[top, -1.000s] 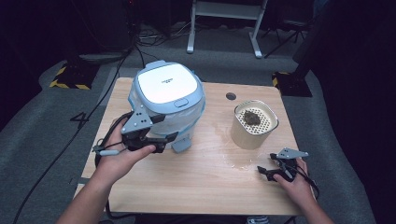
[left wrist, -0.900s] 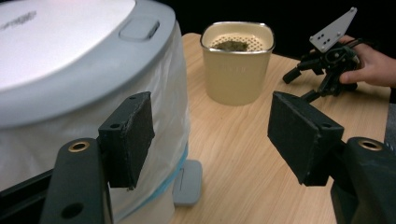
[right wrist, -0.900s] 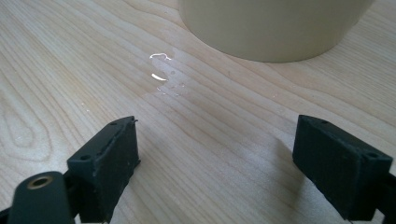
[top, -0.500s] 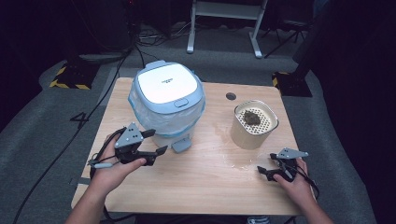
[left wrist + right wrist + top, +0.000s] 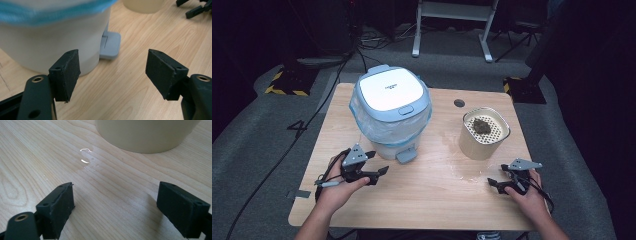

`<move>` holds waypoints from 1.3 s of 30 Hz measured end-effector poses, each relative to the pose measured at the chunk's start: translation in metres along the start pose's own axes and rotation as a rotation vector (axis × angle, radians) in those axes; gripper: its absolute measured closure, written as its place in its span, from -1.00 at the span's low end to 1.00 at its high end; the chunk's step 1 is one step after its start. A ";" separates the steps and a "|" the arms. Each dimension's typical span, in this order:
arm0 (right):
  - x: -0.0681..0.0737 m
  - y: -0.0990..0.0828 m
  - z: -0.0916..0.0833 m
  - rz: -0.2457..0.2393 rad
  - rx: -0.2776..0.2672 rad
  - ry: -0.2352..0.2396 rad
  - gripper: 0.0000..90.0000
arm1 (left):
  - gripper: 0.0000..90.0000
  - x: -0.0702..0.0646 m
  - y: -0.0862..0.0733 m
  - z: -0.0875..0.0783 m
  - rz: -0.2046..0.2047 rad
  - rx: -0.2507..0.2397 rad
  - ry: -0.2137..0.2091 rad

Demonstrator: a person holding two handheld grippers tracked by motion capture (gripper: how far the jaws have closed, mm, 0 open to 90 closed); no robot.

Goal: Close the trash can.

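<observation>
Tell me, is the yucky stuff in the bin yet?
Not yet. The dark clump sits on the beige canister's holed top, and the bin's lid is shut. Nothing is in hand: the left gripper and right gripper are both open by the table's near edge. Opening the bin and tipping probably remain.

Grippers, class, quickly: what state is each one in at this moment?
Left gripper: open, fingers apart, holding nothing, near the bin.
Right gripper: open, holding nothing, facing the cream container.
</observation>
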State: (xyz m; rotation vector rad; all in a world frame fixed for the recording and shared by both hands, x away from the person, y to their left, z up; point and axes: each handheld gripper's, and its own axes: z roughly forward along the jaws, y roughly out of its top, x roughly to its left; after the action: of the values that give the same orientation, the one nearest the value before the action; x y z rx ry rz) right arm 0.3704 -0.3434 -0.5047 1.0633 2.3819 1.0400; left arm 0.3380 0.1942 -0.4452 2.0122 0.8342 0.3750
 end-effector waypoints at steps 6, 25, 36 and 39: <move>0.000 0.000 0.000 0.000 0.000 0.000 -0.68 | -0.38 0.003 -0.020 0.011 -0.037 0.052 0.015; 0.000 0.000 0.000 0.000 0.000 0.000 -0.68 | -0.47 0.013 -0.053 0.025 -0.058 0.202 0.099; 0.000 0.000 0.000 0.001 -0.002 -0.003 -0.67 | -0.66 0.024 -0.053 0.025 -0.040 0.219 0.101; 0.000 0.000 0.000 0.001 -0.002 -0.002 -0.67 | -0.67 0.026 -0.053 0.025 -0.036 0.221 0.090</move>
State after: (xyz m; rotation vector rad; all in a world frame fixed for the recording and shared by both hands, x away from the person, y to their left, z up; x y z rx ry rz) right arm 0.3699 -0.3433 -0.5047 1.0639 2.3785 1.0404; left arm 0.3483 0.2157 -0.5046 2.1930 1.0039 0.3681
